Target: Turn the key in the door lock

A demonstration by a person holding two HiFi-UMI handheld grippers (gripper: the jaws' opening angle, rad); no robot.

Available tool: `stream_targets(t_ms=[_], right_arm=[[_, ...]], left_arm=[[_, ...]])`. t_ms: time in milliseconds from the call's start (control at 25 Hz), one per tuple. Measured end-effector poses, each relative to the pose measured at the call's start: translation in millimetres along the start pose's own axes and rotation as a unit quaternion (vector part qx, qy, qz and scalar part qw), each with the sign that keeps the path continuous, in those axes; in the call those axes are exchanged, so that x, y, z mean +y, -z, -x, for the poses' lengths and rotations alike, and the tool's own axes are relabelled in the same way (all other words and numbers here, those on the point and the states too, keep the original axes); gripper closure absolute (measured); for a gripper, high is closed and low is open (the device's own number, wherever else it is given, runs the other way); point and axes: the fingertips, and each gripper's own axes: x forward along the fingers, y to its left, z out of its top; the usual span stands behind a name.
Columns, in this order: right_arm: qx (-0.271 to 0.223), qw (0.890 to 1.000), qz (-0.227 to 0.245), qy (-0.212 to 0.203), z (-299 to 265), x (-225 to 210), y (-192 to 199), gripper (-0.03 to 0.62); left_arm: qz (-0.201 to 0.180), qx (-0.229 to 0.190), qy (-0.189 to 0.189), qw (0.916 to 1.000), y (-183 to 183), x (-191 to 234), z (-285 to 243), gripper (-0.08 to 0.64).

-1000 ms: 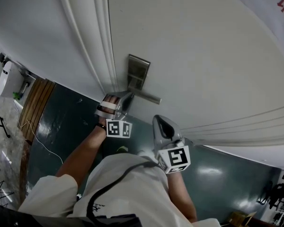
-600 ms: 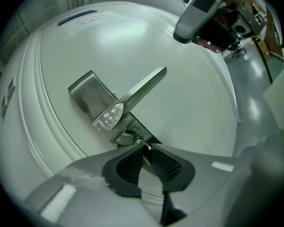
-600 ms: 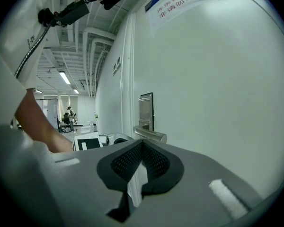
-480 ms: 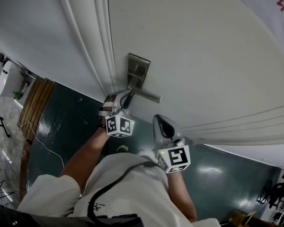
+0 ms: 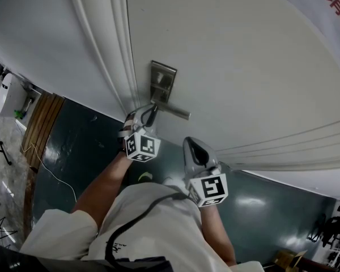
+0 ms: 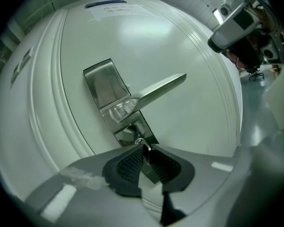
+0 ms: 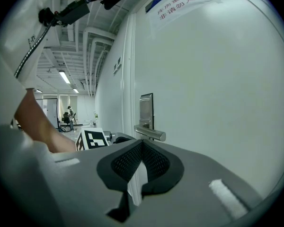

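Note:
A steel lock plate (image 5: 161,83) with a lever handle (image 5: 173,111) sits on the white door. In the left gripper view a small metal key (image 6: 142,143) sticks out of the plate (image 6: 104,86) under the lever (image 6: 161,89). My left gripper (image 6: 143,151) has its pads around the key's head, and its jaws are closing on it. From the head view the left gripper (image 5: 150,113) is at the lock. My right gripper (image 5: 194,146) hangs back from the door, lower right of the handle. It is shut (image 7: 142,145) with nothing in it and points at the handle (image 7: 151,134).
The white door frame moulding (image 5: 116,50) runs left of the lock. A paper sign (image 5: 334,4) is stuck on the door's upper right. Dark floor (image 5: 73,146) and a wooden panel (image 5: 45,123) lie to the left. A person (image 7: 68,115) stands far down the corridor.
My left gripper has rolled about its own axis at the lock, its marker cube turning with it. The right gripper has not moved.

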Motion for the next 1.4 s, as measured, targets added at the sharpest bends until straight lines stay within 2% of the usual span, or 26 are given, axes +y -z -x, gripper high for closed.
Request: stream_targets(t_ms=[200, 480, 760, 1040, 1400], right_arm=[[0.004, 1.0, 0.001, 0.004, 7, -2, 0, 0.584], [0.01, 1.0, -0.001, 0.011, 16, -2, 1, 0.583], [0.013, 1.0, -0.005, 0.012, 20, 0, 4, 0.584], [0.012, 1.0, -0.006, 0.014, 22, 0, 3, 0.583], [0.014, 1.0, -0.007, 0.016, 22, -2, 3, 0.583]], left_arm=[[0.022, 0.002, -0.002, 0.9998, 1, 1, 0, 0.511], [0.087, 0.005, -0.001, 0.9962, 2, 2, 0, 0.514], [0.134, 0.007, 0.009, 0.991, 3, 2, 0, 0.515], [0.183, 0.004, 0.017, 0.983, 4, 2, -1, 0.517], [0.267, -0.002, 0.031, 0.9632, -2, 8, 0, 0.52]])
